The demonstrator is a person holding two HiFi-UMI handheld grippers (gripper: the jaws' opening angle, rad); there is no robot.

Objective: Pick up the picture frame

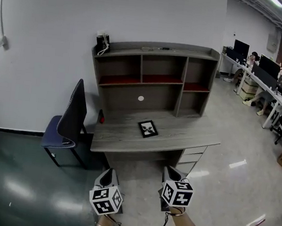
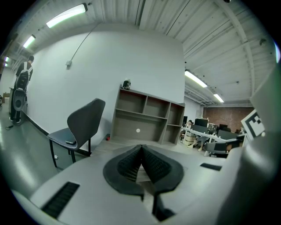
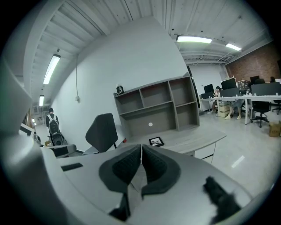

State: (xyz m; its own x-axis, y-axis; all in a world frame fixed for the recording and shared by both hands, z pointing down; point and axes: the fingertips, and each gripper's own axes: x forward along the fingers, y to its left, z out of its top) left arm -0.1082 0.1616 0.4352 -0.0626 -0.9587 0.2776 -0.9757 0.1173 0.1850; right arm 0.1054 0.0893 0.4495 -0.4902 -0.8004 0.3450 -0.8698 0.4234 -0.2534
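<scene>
Jaws: left gripper [image 2: 141, 148] and right gripper [image 3: 141, 147] both pressed together, empty | Target: picture frame [image 3: 156, 141] flat on desk [image 1: 123, 140], well ahead of my jaws, untouched | Handling: I judge it light, stiff, fragile (likely glazed); I'd pinch one edge across the border.

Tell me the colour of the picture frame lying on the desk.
The picture frame is black, clearest in the head view.
</scene>
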